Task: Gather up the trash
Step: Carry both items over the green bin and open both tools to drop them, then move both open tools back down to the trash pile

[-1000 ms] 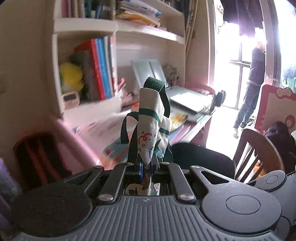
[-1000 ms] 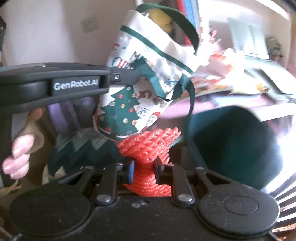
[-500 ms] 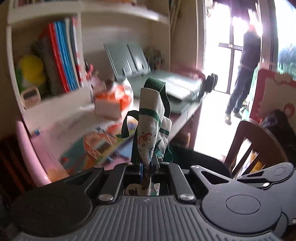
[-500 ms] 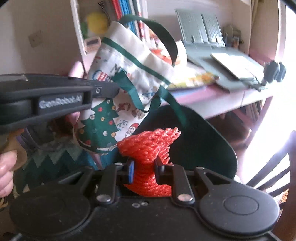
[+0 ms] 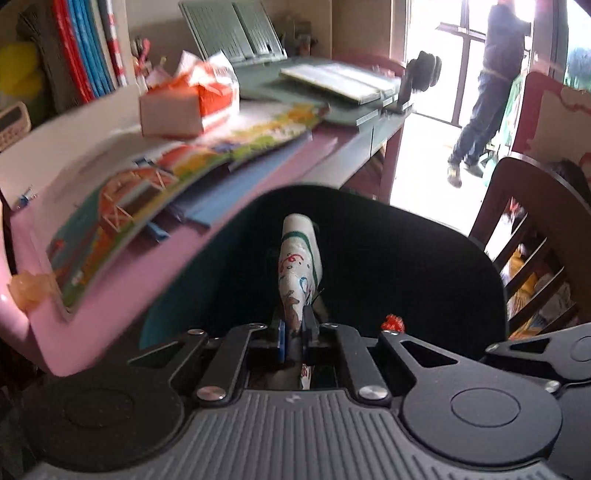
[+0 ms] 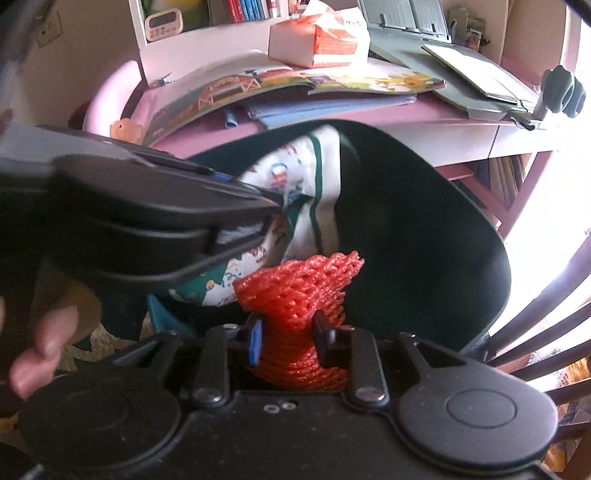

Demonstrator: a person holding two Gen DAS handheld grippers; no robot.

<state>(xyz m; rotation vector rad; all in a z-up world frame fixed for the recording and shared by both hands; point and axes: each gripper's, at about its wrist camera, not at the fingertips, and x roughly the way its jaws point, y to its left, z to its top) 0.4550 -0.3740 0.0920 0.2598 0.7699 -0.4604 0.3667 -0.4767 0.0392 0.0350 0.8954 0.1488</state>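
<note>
My left gripper (image 5: 293,338) is shut on the rim of a white cloth bag (image 5: 299,266) with green trim and Christmas prints. It holds the bag over a dark green chair seat (image 5: 388,266). In the right wrist view the bag (image 6: 295,192) hangs from the left gripper (image 6: 273,206) just ahead and to the left. My right gripper (image 6: 288,332) is shut on a wad of red foam netting (image 6: 306,284), close beside the bag. A tip of the netting (image 5: 393,323) shows in the left wrist view.
A pink desk (image 5: 122,277) ahead carries picture books (image 5: 177,177), an orange and white tissue pack (image 5: 192,99) and a grey book stand (image 5: 236,33). A dark wooden chair (image 5: 535,229) stands at right. A person (image 5: 487,81) stands by the bright doorway.
Both grippers have dropped lower and tilted down toward the green chair seat. The bag now hangs against the seat rather than against the shelves. The netting is nearer the bag.
</note>
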